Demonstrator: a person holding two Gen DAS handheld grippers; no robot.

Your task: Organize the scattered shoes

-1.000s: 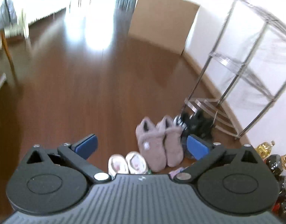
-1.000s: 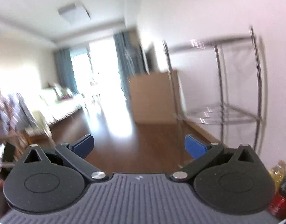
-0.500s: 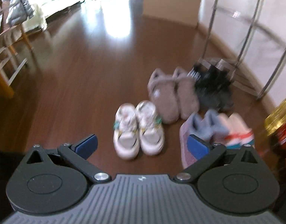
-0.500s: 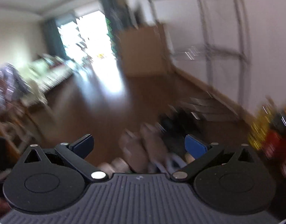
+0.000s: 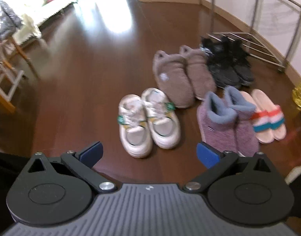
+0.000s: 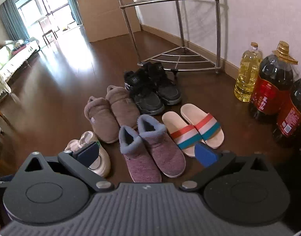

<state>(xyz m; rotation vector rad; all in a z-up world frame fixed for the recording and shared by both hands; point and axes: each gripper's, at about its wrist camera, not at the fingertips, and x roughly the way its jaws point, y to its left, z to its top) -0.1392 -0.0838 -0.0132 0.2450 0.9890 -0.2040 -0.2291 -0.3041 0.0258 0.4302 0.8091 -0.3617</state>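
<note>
Several pairs of shoes sit side by side on the dark wood floor. White sneakers (image 5: 148, 120) lie nearest the left gripper (image 5: 149, 153), which hangs open above and short of them. Behind them are brown fuzzy slippers (image 5: 182, 76), black shoes (image 5: 227, 66), purple ankle boots (image 5: 227, 123) and striped pink slides (image 5: 268, 118). In the right wrist view the open right gripper (image 6: 147, 153) hovers over the purple boots (image 6: 152, 147), with the slides (image 6: 191, 127), brown slippers (image 6: 111, 112), black shoes (image 6: 150, 88) and part of a white sneaker (image 6: 95, 157) around them. Neither gripper holds anything.
A chrome corner rack (image 6: 180, 57) stands against the wall behind the shoes. Oil bottles (image 6: 268, 86) line the wall at right. A cardboard box (image 6: 107, 17) stands further back, a sofa (image 6: 10, 59) far left, and a wooden chair (image 5: 5, 78) at left.
Both cameras have tilted down from the room toward the floor, so all the shoe pairs are now in view. Both grippers have stayed open.
</note>
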